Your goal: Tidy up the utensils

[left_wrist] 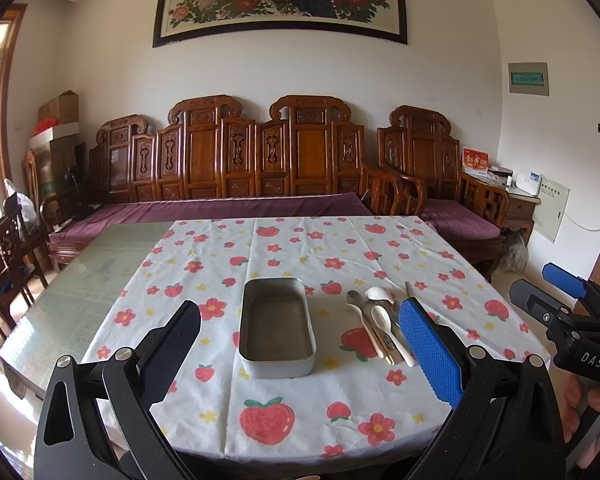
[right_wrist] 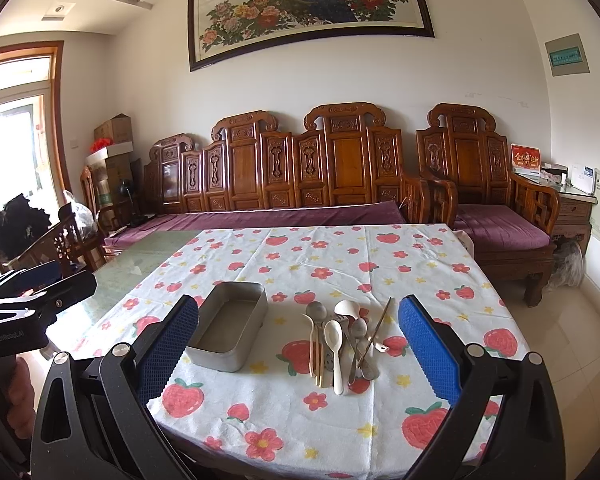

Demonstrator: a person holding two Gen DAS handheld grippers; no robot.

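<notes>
An empty rectangular metal tray (left_wrist: 276, 354) (right_wrist: 220, 354) sits on the strawberry-print cloth. Right of it lies a pile of utensils (left_wrist: 378, 326) (right_wrist: 342, 340): white spoons, metal spoons and chopsticks. My left gripper (left_wrist: 300, 356) is open and empty, held above the table's near edge, in line with the tray. My right gripper (right_wrist: 298, 354) is open and empty, above the near edge with the pile between its fingers in view. The right gripper also shows at the right edge of the left wrist view (left_wrist: 556, 300), and the left gripper at the left edge of the right wrist view (right_wrist: 40, 288).
The cloth (left_wrist: 300, 256) covers the right part of a glass-topped table (left_wrist: 80, 280). A carved wooden sofa with purple cushions (left_wrist: 236, 184) stands behind it. Wooden chairs (left_wrist: 8, 256) stand at the left.
</notes>
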